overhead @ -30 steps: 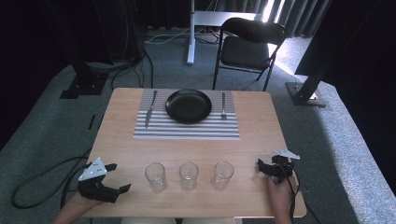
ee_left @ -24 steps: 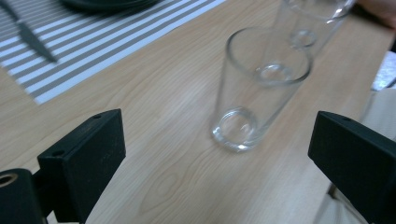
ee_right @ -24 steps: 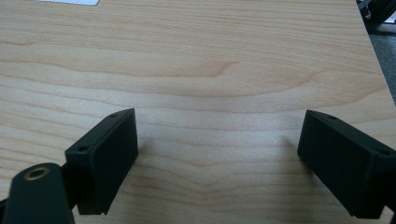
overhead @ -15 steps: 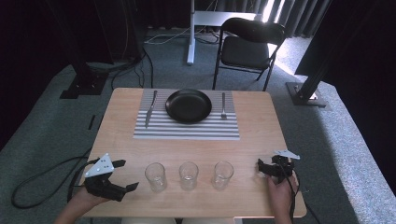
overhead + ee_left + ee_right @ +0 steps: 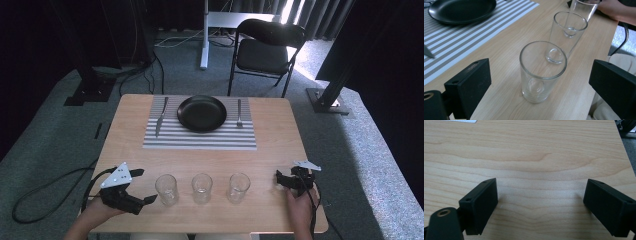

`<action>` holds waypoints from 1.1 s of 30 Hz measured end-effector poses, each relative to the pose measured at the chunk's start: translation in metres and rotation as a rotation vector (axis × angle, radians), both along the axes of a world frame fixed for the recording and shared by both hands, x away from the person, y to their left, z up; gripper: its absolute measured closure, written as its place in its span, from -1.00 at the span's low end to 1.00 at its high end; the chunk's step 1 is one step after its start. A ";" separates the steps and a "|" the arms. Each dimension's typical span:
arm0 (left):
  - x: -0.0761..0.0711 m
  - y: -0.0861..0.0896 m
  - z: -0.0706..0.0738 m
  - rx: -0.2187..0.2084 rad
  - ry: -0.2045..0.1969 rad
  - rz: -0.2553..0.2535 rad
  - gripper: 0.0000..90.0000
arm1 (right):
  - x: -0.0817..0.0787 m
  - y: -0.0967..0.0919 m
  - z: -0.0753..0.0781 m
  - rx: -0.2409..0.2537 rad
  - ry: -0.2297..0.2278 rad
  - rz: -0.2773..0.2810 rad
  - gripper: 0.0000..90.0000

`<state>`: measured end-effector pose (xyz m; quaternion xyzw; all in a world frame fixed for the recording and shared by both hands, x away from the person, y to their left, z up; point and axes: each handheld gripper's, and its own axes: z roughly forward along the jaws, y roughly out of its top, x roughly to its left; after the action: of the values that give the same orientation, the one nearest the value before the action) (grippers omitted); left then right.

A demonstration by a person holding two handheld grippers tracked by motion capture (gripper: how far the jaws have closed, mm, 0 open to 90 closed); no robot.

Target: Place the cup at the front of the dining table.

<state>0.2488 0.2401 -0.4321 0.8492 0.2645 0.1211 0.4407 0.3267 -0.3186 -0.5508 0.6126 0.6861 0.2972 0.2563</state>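
Your high view looks forward and down from above your side of the wooden table (image 5: 280, 150), far enough back to take in the whole top, the floor around it and the folding chair (image 5: 267, 50) at the upper centre of the frame. Your left gripper view sits low and close over the table, facing along the row of three glasses: the nearest glass (image 5: 541, 72) stands at frame centre, and the black plate (image 5: 461, 10) in the upper left corner is the same black plate (image 5: 201, 113) your high view shows. Your right gripper view looks steeply down at bare tabletop (image 5: 536, 157), very near.
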 end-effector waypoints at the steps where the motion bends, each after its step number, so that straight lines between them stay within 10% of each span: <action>1: 0.001 -0.002 0.000 -0.002 -0.001 0.001 -0.90 | 0.000 0.000 0.000 -0.001 0.000 0.000 -0.74; 33: 0.030 -0.065 0.004 0.032 0.021 -0.126 -0.88 | 0.000 0.000 0.000 0.000 0.000 0.000 -0.74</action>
<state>0.2786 0.1747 -0.4277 0.8723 0.2132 0.0887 0.4310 0.3267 -0.3186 -0.5508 0.6126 0.6860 0.2973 0.2563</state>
